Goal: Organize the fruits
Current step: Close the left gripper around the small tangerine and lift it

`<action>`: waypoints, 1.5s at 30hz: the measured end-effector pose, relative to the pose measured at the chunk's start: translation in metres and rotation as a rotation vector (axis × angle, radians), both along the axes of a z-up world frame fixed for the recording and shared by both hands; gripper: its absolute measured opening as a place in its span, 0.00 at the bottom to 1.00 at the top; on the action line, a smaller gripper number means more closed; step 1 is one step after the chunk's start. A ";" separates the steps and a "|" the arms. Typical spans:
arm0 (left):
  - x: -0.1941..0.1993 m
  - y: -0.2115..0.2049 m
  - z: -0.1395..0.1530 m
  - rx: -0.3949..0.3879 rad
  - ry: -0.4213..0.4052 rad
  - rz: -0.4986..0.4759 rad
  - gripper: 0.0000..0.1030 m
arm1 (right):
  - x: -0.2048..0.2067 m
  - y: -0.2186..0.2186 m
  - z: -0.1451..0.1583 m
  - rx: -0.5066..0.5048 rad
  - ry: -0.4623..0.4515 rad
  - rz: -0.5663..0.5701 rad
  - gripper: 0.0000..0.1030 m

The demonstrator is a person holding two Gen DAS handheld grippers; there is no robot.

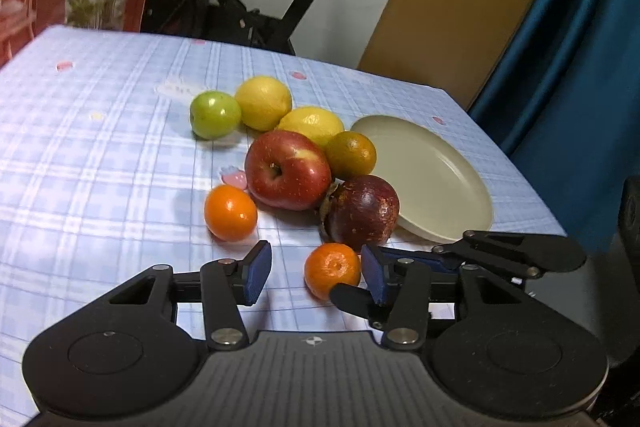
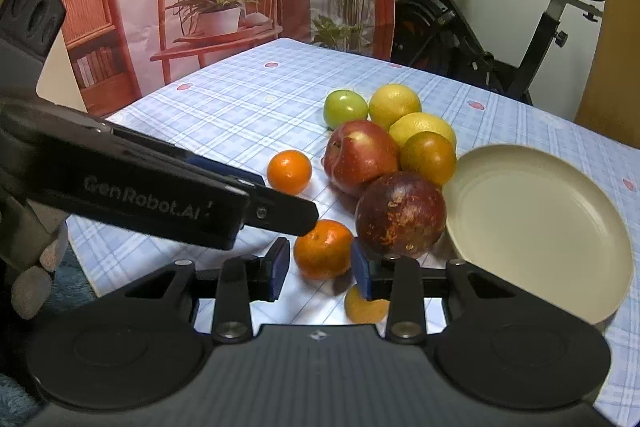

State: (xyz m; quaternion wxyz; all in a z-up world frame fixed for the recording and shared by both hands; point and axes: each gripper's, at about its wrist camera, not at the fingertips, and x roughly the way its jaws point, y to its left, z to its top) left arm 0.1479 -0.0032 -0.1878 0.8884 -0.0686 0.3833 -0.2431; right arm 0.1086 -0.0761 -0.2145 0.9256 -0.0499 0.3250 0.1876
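Observation:
A small tangerine lies near the table's front edge. My right gripper is shut on it, a blue pad at each side. My left gripper is open around the same tangerine, which sits by its right pad with a gap on the left. One left finger crosses the right wrist view, its tip over the tangerine's top. A right fingertip shows in front of the fruit. Behind lie a red apple, a dark purple fruit and an orange.
A cream plate sits right of the pile with nothing on it. Two lemons, a green fruit and a greenish orange lie farther back. Another small yellow-orange fruit is under my right finger. An exercise bike stands beyond the table.

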 end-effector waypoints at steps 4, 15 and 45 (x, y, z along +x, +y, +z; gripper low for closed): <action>0.002 -0.001 -0.003 0.005 0.010 -0.003 0.51 | 0.005 0.002 -0.004 -0.012 0.007 -0.004 0.36; 0.012 0.001 -0.013 -0.051 0.082 0.000 0.50 | 0.004 0.002 -0.003 0.015 -0.013 0.031 0.39; 0.010 0.003 -0.002 -0.078 0.046 -0.007 0.36 | 0.006 0.004 0.003 0.055 -0.020 0.029 0.38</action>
